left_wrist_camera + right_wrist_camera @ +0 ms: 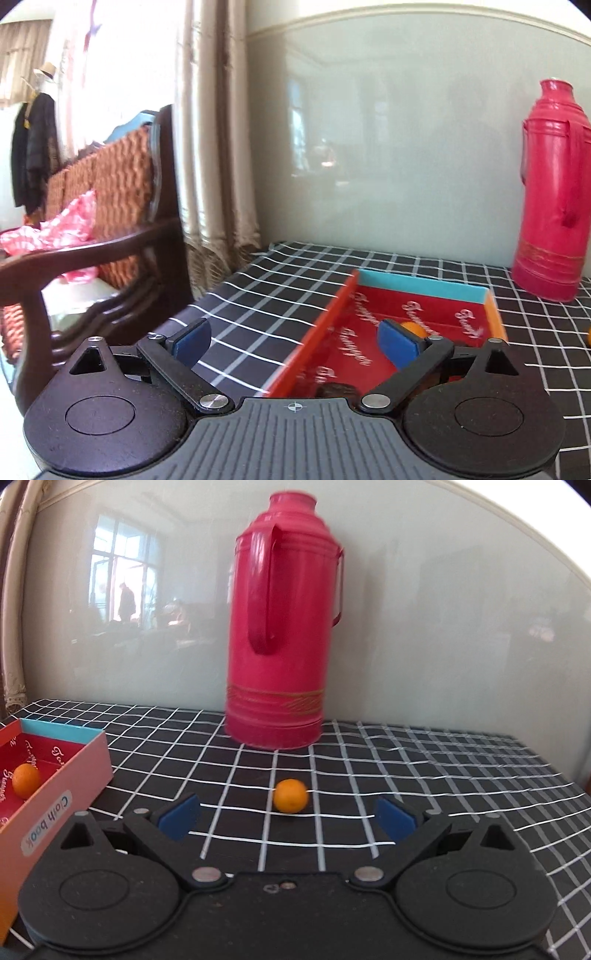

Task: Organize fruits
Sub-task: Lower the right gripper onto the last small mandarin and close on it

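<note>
Nearest, the right gripper (286, 821) is held wide open and empty, lined up on the loose orange (290, 795) lying on the checked tablecloth (424, 794), apparently so it can be taken next. The left gripper (293, 339) is likewise spread wide with nothing gripped, over the near edge of the red box (424, 317), where another orange (25, 781) rests. Open cloth is seen around the loose fruit. Farther back, a red thermos (280, 635) stands by the table's rear edge against the wall.
</note>
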Demonstrator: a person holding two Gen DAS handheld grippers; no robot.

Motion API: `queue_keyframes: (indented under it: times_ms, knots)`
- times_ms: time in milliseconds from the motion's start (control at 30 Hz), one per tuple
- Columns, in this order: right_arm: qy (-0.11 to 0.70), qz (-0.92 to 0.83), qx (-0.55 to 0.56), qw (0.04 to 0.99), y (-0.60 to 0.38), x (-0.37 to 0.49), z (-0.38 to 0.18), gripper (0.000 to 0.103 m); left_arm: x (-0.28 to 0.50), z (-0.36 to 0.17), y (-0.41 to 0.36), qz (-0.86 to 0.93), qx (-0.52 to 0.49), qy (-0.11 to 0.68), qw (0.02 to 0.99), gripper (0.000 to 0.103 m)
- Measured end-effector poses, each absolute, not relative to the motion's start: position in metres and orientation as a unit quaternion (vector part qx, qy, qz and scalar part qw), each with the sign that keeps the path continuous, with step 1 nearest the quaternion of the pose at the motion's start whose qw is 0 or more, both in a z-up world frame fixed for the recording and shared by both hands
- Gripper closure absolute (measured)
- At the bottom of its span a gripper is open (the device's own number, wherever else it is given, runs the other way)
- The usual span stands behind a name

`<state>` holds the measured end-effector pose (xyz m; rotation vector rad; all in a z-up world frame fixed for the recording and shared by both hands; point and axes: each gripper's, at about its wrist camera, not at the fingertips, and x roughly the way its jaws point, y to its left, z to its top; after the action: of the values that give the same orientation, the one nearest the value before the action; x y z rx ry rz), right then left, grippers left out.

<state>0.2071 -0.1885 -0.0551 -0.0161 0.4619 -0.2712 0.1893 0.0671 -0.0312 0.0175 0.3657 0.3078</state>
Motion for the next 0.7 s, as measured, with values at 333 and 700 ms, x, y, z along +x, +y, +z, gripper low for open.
queue_keyframes:
  times_ms: [333, 700]
  knots:
    - [0.297, -0.146, 0.038, 0.943, -0.213, 0.278, -0.071, 0.034, 0.183, -0.034, 0.114, 0.207, -0.014, 0.173, 0.963, 0.001]
    - [0.32, -0.155, 0.04, 0.934, -0.218, 0.292, -0.085, 0.08, 0.181, -0.038, 0.137, 0.227, -0.029, 0.178, 0.957, 0.001]
